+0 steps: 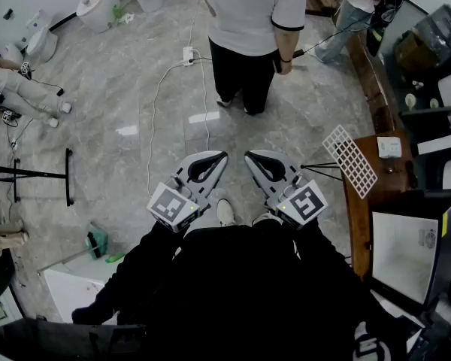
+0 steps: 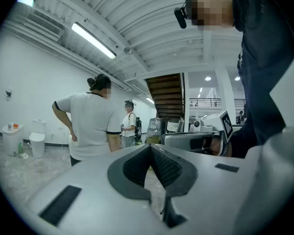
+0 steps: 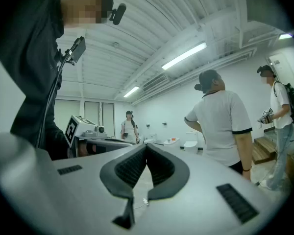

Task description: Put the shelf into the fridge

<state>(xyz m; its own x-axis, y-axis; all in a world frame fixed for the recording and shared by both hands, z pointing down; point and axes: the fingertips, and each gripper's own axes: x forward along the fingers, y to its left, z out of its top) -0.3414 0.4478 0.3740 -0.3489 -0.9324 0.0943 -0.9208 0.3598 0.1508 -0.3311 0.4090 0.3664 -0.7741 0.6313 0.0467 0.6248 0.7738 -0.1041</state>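
The shelf is a white wire grid that leans tilted at the edge of a brown wooden counter, to the right in the head view. Below it at the right edge, a small box with a white inside stands with its dark door open; it looks like the fridge. My left gripper and right gripper are held side by side in front of my body, above the floor. Both are shut and empty, well left of the shelf.
A person in a white shirt and black trousers stands just ahead, and another person stands at the top right. A white cable and power strip lie on the grey floor. A black stand is at the left.
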